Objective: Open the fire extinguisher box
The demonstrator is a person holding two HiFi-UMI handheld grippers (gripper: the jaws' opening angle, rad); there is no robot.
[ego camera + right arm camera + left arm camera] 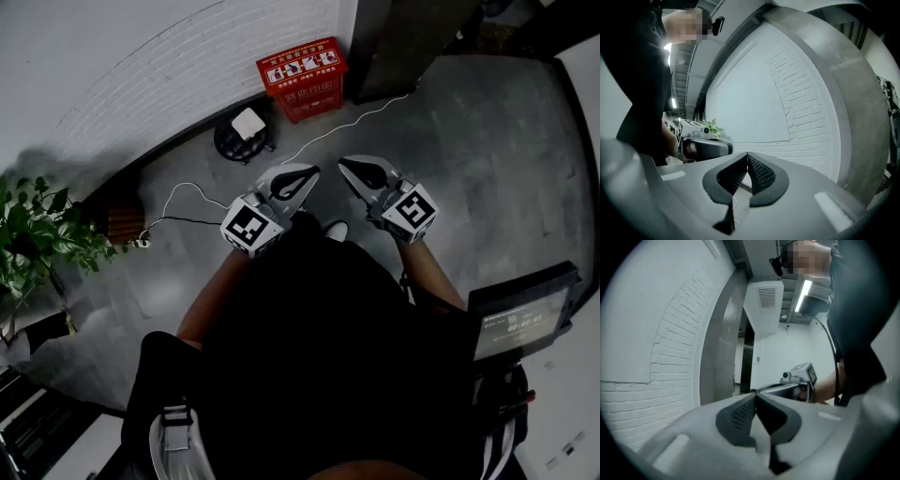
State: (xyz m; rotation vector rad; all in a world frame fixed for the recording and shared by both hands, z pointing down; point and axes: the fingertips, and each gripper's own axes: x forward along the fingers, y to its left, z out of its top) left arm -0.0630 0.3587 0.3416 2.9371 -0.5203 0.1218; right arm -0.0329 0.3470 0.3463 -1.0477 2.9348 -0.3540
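Note:
The red fire extinguisher box stands on the grey floor against the white brick wall, its lid closed, far ahead of both grippers. My left gripper and right gripper are held side by side in front of the person's body, well short of the box. In the left gripper view the left gripper has its dark pads meeting at the tips with nothing between them. The right gripper is likewise shut and empty in its own view. Neither gripper view shows the box.
A black round base with a white object sits left of the box. A white cable runs across the floor to a power strip. A potted plant is at the left, a grey pillar right of the box, a screen at the right.

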